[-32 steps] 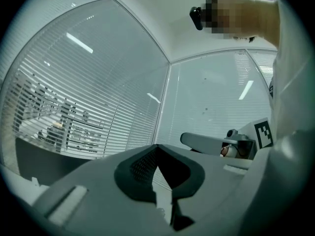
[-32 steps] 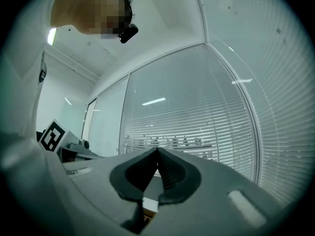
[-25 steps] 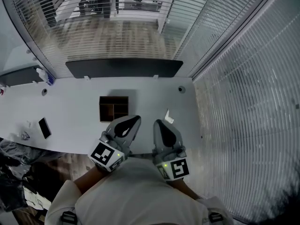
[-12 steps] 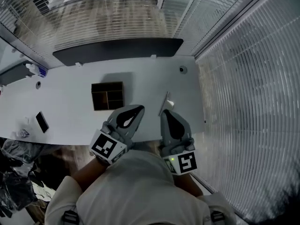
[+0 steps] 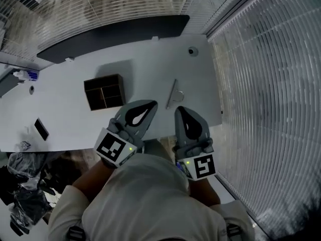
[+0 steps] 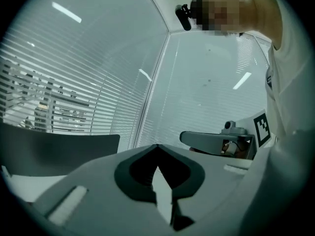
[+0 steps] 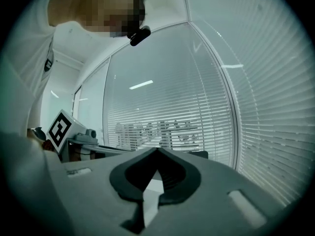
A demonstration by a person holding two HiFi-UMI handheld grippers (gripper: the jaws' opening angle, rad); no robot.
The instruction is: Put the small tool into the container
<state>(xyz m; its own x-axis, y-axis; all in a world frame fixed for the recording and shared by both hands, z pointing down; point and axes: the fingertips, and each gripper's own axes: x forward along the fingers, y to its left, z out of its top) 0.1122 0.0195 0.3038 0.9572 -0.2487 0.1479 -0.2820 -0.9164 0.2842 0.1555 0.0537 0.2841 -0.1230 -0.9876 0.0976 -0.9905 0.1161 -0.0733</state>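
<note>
Left gripper (image 5: 152,104) and right gripper (image 5: 179,110) were held at the near edge of the table (image 5: 60,114), jaws closed tip to tip, nothing gripped. Tool (image 5: 173,93) was noted lying just ahead of the right gripper; container (image 5: 104,92) ahead-left of the left gripper.

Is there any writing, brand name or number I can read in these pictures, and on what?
No readable words or numbers.
On the cube of the left claw and the cube of the right claw: square black-and-white patterns, not letters.
On the small bottle: blue label, too small to read.
</note>
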